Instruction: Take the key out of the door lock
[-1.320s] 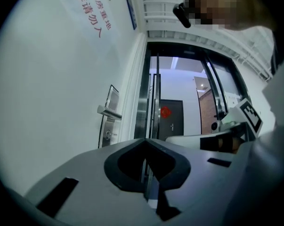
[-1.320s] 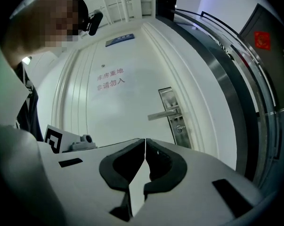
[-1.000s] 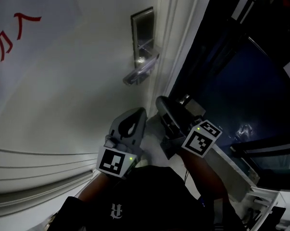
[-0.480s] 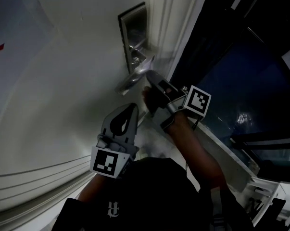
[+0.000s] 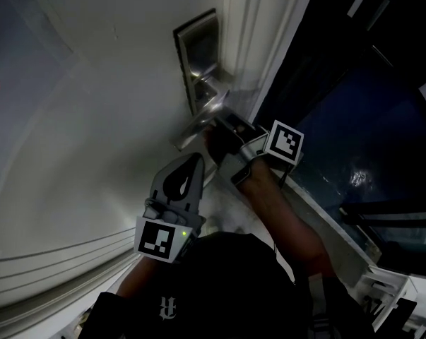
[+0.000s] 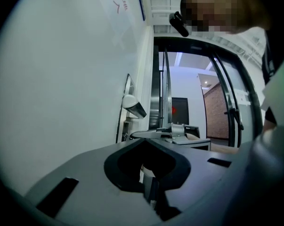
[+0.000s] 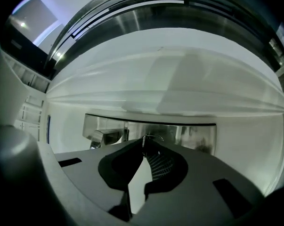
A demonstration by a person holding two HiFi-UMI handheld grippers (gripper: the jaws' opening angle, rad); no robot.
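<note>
Steel lock plate (image 5: 197, 51) ahead, where my right hand-held gripper (image 7: 144, 142) pinches the key (image 7: 152, 137), seemingly seated; next, a straight pull out, left hand-held gripper (image 6: 149, 142) clenched empty

The brushed-steel rectangular door lock plate (image 5: 197, 51) stands upright at the right edge of the white door (image 5: 92, 133), its silver lever handle (image 5: 198, 122) jutting nearward. The small thin metal key (image 7: 151, 137) shows against the plate, nipped by the jaws of the right gripper (image 7: 144, 142)
</note>
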